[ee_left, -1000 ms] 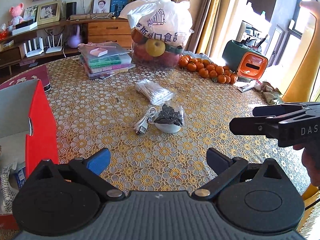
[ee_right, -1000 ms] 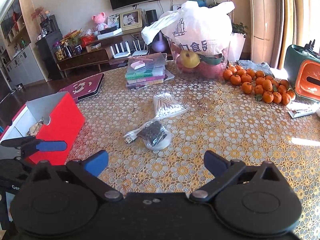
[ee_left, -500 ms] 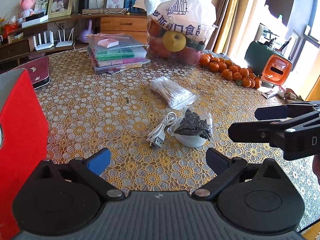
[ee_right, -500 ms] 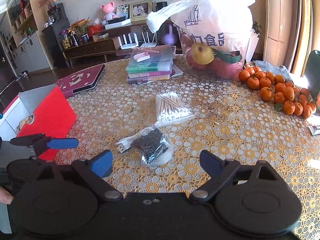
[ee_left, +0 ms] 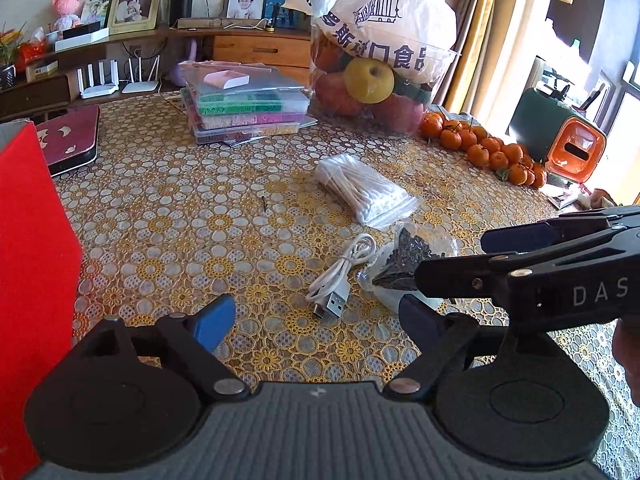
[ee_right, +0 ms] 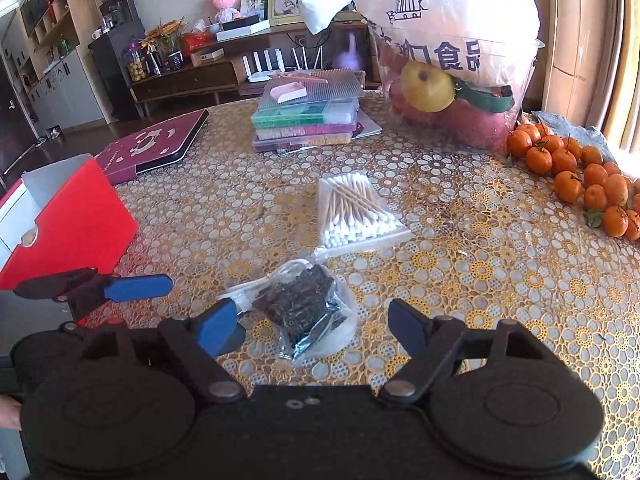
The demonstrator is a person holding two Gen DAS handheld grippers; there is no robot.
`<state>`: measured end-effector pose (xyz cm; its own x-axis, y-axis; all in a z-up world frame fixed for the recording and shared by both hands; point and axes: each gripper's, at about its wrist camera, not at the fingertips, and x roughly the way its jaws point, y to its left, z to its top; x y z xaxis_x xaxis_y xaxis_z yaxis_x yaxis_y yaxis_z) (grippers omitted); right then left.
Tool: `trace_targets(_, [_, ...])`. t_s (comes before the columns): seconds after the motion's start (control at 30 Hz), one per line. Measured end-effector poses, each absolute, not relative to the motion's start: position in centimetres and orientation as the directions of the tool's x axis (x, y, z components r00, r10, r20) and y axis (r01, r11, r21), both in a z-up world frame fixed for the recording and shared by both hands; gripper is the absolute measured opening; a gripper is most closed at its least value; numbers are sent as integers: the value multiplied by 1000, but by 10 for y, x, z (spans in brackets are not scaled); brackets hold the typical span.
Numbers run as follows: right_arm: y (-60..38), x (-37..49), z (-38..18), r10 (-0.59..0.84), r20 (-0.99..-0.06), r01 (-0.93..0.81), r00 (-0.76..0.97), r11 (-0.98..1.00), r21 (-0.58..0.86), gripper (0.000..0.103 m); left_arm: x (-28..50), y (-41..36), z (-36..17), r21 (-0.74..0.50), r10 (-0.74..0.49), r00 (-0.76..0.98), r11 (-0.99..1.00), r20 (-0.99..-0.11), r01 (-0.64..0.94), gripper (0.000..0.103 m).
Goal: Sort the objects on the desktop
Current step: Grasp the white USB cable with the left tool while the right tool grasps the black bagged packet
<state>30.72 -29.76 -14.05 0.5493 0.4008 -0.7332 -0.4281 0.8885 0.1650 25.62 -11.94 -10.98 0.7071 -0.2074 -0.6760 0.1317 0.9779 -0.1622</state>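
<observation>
White USB cable (ee_left: 340, 276), plug nearest left gripper (ee_left: 316, 322)

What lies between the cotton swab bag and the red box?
Only bare lace tablecloth and one tiny dark speck separate the cotton swab bag from the red box; both wrist views show it.
</observation>
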Motion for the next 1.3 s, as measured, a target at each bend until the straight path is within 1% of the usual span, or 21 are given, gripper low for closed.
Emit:
trace_targets(0.07, [-295,310,-144,399,-736,-425,547,890,166,81,258,-121,-112,-160,-205,710,978,-674,131,82])
trace_targets(0.13, [-293,312,-147,402,-739,-425,540,888,172,75,259,-121,-114,-158,-205,711,979,-672,132,80])
trace_targets(0.3, [-290,316,-153,398,-745,-427,536,889,168,73,262,-123,-119,-140,-199,719,980,-666,142,73])
trace_targets(0.33, [-289,317,-153,397,-746,-426,535,889,168,70,263,-123,-119,-138,-200,722,980,-663,144,70])
trace_targets(0.4, [-290,318,-154,403,-745,-424,532,888,177,66,264,-123,-120,-137,-204,727,979,-656,151,69])
trace_targets(0.43, [-290,319,-155,408,-745,-422,528,887,186,59,264,-124,-120,-133,-205,729,979,-653,156,69])
trace_targets(0.5, [-292,319,-155,414,-745,-419,523,886,198,52,265,-124,-120,-136,-212,733,977,-647,162,68])
trace_targets(0.53, [-292,319,-155,415,-743,-416,525,887,202,48,265,-125,-121,-138,-216,734,976,-644,166,65])
trace_targets(0.57, [-292,318,-154,415,-742,-413,527,888,204,47,265,-125,-121,-136,-217,734,976,-643,169,64])
trace_targets(0.6, [-293,318,-154,415,-740,-411,529,888,205,44,266,-127,-121,-133,-218,735,976,-642,174,60])
trace_targets(0.67, [-295,318,-152,419,-734,-403,534,890,215,42,267,-128,-121,-130,-221,735,975,-641,179,57])
trace_targets(0.7, [-296,318,-150,417,-732,-397,538,892,216,39,267,-128,-121,-132,-224,735,974,-640,182,54])
trace_targets(0.83, [-301,319,-149,420,-727,-386,543,894,228,36,269,-131,-121,-113,-221,738,974,-638,194,47])
trace_targets(0.87, [-302,319,-149,422,-727,-385,542,893,231,35,269,-132,-122,-111,-222,738,974,-638,197,42])
trace_targets(0.97, [-303,319,-149,423,-723,-382,546,894,235,32,271,-132,-121,-113,-213,738,976,-641,184,36])
trace_targets(1.1, [-304,317,-147,420,-720,-377,552,896,234,31,272,-130,-120,-114,-211,733,977,-646,180,25])
trace_targets(1.3, [-306,311,-142,411,-716,-370,564,901,226,30,271,-127,-117,-139,-216,728,976,-651,165,21])
